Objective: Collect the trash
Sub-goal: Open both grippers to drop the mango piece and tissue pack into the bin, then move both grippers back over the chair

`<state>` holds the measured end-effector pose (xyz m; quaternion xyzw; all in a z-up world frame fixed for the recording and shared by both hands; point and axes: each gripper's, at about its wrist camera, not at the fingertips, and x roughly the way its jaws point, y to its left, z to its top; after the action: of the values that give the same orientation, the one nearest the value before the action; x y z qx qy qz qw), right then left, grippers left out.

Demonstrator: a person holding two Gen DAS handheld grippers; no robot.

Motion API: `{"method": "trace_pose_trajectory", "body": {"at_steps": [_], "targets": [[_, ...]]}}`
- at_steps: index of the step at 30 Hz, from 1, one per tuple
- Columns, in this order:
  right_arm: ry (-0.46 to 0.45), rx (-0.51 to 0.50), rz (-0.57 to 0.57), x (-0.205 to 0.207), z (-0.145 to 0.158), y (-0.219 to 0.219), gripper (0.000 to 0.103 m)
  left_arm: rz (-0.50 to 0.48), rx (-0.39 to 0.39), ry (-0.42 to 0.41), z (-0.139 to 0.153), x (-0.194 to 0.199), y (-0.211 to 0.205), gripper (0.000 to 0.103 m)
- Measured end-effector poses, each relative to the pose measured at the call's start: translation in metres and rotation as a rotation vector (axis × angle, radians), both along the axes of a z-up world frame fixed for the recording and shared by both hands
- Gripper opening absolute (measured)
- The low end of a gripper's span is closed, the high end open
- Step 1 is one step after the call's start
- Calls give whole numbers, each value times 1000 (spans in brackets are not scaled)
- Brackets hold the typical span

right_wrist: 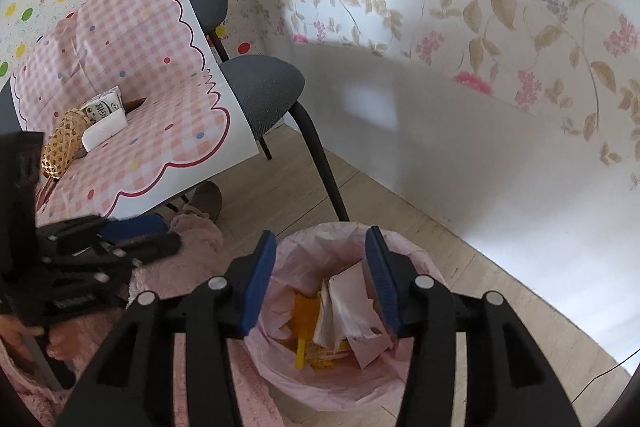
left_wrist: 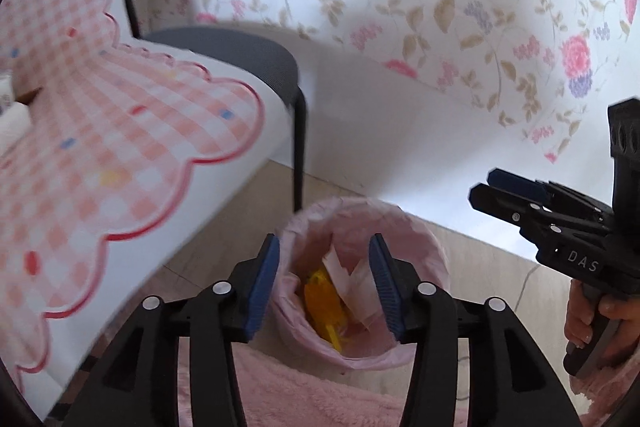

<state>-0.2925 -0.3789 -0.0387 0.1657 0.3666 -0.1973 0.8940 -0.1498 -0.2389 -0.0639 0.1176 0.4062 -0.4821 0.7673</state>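
Observation:
A trash bin lined with a pink bag stands on the floor below both grippers. It holds white paper and yellow scraps. My left gripper is open and empty above the bin; it also shows in the right wrist view. My right gripper is open and empty above the bin; it also shows in the left wrist view. On the table, a white milk carton, a white box and a woven basket lie together.
A table with a pink checked cloth stands at the left. A grey chair stands behind the bin. A floral wall runs along the right. Pink fluffy fabric lies under the grippers.

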Motion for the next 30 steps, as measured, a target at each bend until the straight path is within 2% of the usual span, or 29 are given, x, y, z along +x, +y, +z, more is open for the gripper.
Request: {"method": "trace_pose_trajectory", "body": {"at_steps": [4, 6, 9, 14, 22, 24, 26, 28, 30], "targets": [[-58, -13, 6, 1, 22, 1, 46, 70, -11, -53, 21, 8, 25, 53], [-97, -14, 21, 4, 35, 3, 54, 118, -15, -85, 32, 11, 42, 60], [-155, -29, 82, 15, 55, 14, 63, 191, -37, -112, 47, 17, 69, 66], [-216, -17, 264, 55, 74, 50, 65, 351, -33, -145, 61, 30, 117, 71], [-258, 5, 477, 120, 89, 111, 65, 540, 0, -159, 63, 45, 189, 72], [-262, 1, 515, 134, 91, 125, 70, 585, 19, -174, 66, 48, 204, 79], [-266, -10, 546, 147, 92, 137, 75, 637, 39, -196, 71, 52, 220, 81], [-256, -23, 573, 160, 92, 147, 75, 691, 60, -217, 76, 57, 237, 81], [-235, -33, 598, 177, 89, 155, 76, 744, 77, -233, 80, 61, 252, 88]]}}
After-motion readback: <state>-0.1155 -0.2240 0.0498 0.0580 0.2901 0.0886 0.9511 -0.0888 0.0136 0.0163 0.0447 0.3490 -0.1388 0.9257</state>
